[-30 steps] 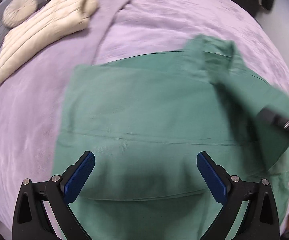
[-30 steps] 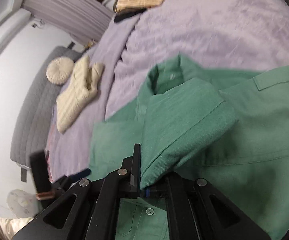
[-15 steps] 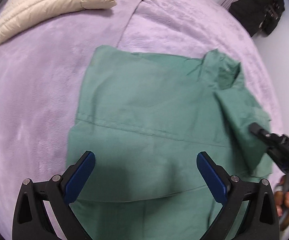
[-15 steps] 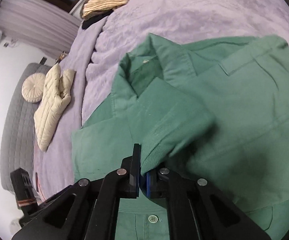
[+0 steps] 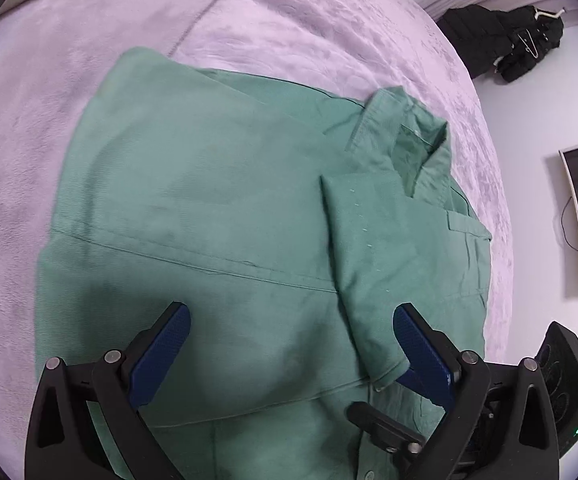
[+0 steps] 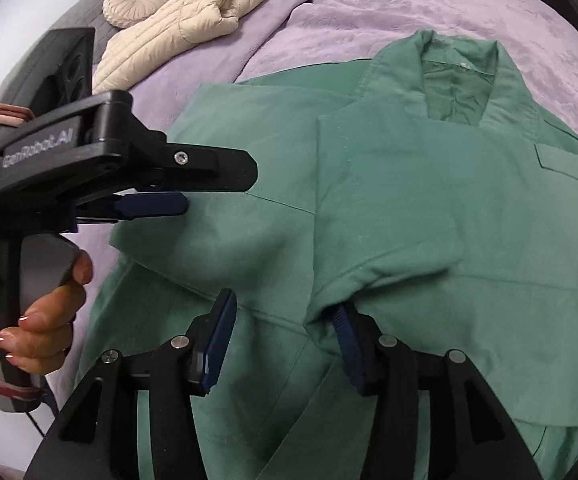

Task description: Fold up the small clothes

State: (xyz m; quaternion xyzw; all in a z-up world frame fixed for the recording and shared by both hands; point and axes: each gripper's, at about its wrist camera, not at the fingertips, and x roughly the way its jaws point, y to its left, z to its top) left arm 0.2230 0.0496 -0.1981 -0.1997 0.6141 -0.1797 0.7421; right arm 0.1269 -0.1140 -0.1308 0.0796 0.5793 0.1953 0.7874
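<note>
While the green shirt (image 5: 217, 208) is lying folded on the purple blanket (image 5: 289, 24), left gripper (image 5: 289, 344) and right gripper (image 6: 285, 328) are hovering released, bedding bare beyond its edges.

1 green shirt (image 6: 389, 208). 2 grippers: left gripper (image 5: 291, 344), right gripper (image 6: 285, 332), 2 blue fingers (image 5: 161, 354) each. 1 cream puffer jacket (image 6: 177, 24). 1 round cushion (image 6: 137, 2). 1 black coat (image 5: 505, 40). 1 bed (image 5: 289, 28).
</note>
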